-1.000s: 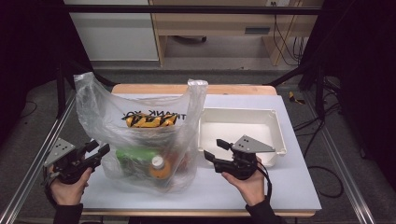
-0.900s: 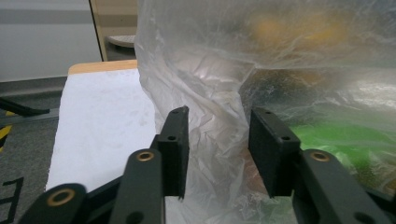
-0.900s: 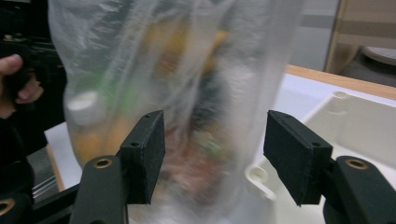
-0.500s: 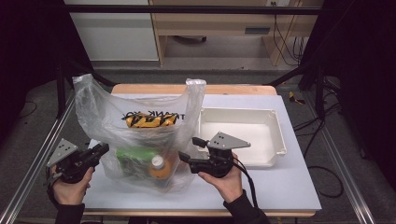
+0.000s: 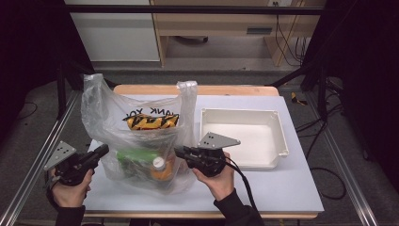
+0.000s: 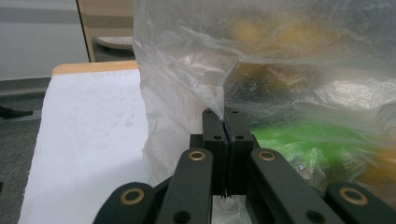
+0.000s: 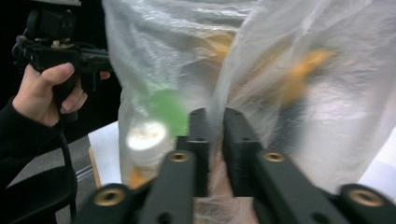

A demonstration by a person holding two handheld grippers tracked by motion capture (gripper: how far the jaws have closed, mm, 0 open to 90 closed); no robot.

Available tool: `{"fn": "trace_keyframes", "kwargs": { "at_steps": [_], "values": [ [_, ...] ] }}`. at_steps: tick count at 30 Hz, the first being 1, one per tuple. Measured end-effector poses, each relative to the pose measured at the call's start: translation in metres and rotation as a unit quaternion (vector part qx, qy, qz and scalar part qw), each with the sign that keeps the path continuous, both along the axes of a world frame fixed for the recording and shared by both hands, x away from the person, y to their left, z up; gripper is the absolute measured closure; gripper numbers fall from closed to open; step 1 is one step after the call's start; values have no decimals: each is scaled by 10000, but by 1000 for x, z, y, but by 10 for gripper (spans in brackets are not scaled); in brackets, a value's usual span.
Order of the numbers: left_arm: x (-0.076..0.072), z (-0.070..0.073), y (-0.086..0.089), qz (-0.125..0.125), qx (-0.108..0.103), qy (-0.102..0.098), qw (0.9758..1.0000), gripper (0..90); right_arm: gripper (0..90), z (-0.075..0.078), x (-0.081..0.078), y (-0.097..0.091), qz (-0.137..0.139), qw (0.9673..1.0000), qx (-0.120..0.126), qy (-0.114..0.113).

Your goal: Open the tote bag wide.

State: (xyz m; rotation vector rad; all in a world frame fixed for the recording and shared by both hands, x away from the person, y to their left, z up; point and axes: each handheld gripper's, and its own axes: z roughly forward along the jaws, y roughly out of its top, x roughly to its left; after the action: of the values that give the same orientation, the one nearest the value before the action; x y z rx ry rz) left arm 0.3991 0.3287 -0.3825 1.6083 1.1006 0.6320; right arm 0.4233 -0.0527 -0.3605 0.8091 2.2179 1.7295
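High view: clear crinkled plastic bag (image 5: 136, 136), upright, full.

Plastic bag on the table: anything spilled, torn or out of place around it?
Nothing stands out. The plastic bag stands upright with its contents inside, the left gripper and right gripper each pinch its film, and the white tray sits square beside it.

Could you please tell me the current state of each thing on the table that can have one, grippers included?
Plastic bag: upright, full, top open, pinched on both sides.
Left gripper: jaws just closed, shut on the bag's film.
Right gripper: jaws just closed, shut on the bag's film.
White tray: empty, upright, beside the bag.
Orange bottle: inside the bag, white cap on.
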Motion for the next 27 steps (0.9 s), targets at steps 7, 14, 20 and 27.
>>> {"fn": "trace_keyframes", "kwargs": {
  "at_steps": [7, 14, 20, 27],
  "values": [
    [-11, 2, 1, -56, -48, -35, 10000, 895, 900, 0, -12, -12, 96, 9999, -63, 74],
    [-26, -1, -4, -104, 33, -154, 9998, 896, 899, -10, -24, -19, 243, 9994, -126, 227],
    [-33, -10, -7, -184, 75, -61, 9998, 896, 893, -20, -31, -21, 298, 9989, -162, 329],
    [-39, -35, -4, -182, 243, 235, 9993, 896, 889, -38, -32, -21, 217, 9982, -287, 486]
  ]
}}
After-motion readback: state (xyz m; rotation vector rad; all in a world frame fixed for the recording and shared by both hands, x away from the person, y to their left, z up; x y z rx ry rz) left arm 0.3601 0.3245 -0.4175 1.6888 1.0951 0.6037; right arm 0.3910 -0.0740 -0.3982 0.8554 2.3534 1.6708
